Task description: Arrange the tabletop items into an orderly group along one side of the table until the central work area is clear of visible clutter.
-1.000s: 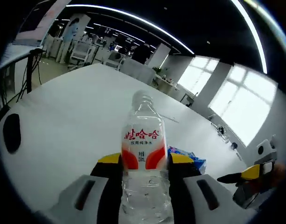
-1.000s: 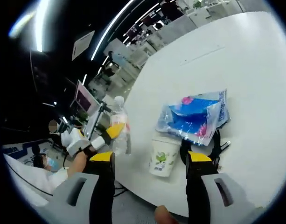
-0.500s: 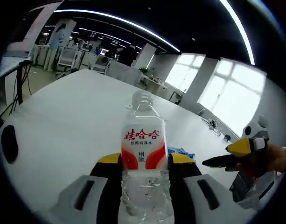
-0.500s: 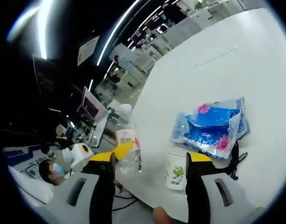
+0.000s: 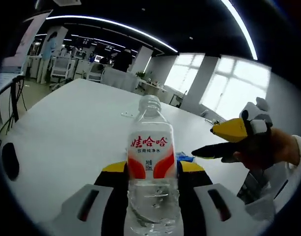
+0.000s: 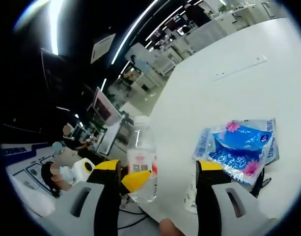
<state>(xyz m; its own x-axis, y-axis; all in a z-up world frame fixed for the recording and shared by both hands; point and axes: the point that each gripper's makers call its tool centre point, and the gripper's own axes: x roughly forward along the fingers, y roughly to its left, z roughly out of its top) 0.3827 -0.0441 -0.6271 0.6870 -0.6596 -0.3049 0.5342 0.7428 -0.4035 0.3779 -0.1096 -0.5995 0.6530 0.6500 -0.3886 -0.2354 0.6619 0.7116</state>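
Observation:
A clear water bottle (image 5: 151,162) with a red and white label stands upright between the jaws of my left gripper (image 5: 152,169), which is shut on it. In the right gripper view the same bottle (image 6: 142,164) is at lower left, above the table's near edge, with a yellow fingertip (image 6: 135,181) of the left gripper on it. My right gripper (image 6: 159,167) is open and holds nothing. A hand brings it into the left gripper view (image 5: 205,142) from the right, close beside the bottle. A blue plastic packet (image 6: 238,150) lies on the white table (image 6: 229,93).
A paper cup (image 6: 192,194) stands next to the packet, partly hidden behind my right jaw. A black object (image 6: 260,179) sticks out from under the packet. Another flat black object (image 5: 9,160) lies at the table's left edge. Desks, monitors and people are beyond the table.
The bottle has stayed gripped in my left gripper. My right gripper has come up and closer to the bottle, now large at the right of the left gripper view.

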